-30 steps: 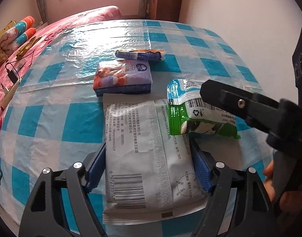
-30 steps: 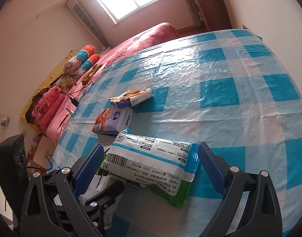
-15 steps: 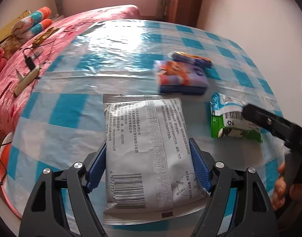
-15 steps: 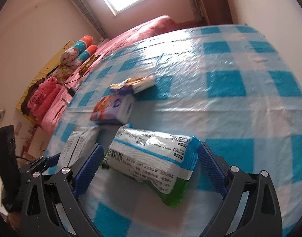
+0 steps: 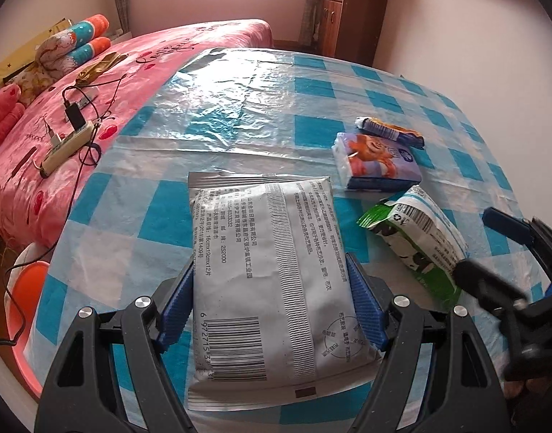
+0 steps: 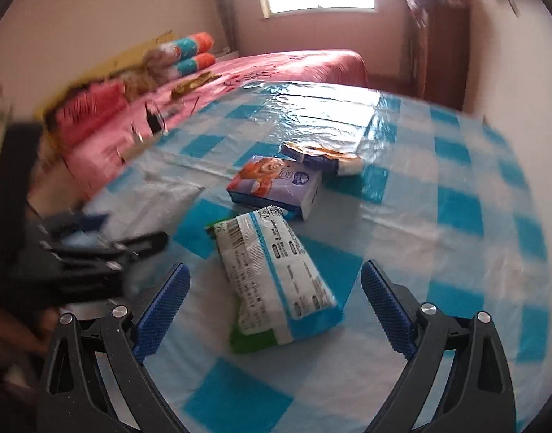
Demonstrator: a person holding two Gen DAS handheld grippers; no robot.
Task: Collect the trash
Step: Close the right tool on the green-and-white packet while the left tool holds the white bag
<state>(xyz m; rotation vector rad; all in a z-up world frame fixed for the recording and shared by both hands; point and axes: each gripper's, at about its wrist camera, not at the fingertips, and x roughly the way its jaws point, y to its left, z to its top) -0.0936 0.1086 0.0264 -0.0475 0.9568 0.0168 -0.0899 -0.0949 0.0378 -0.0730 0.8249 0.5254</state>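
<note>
My left gripper (image 5: pixel 274 297) is shut on a large grey wet-wipe packet (image 5: pixel 272 281), held above the blue-checked table (image 5: pixel 239 108). My right gripper (image 6: pixel 276 296) is open around a green and white packet (image 6: pixel 276 274) that lies on the table between its fingers; the pads stand clear of it. That packet also shows in the left wrist view (image 5: pixel 416 241). A purple tissue pack (image 6: pixel 276 186) and a small orange-blue wrapper (image 6: pixel 319 157) lie beyond it.
A bed with a pink cover (image 5: pixel 77 108) stands left of the table and carries a power strip (image 5: pixel 66 144) with cables. An orange tub (image 5: pixel 23 296) sits on the floor by the table's left edge. A wooden cabinet (image 5: pixel 348 11) stands at the back.
My left gripper has carried the grey packet leftward toward the table's edge. My right gripper has turned, and the green packet now lies lengthwise between its open fingers.
</note>
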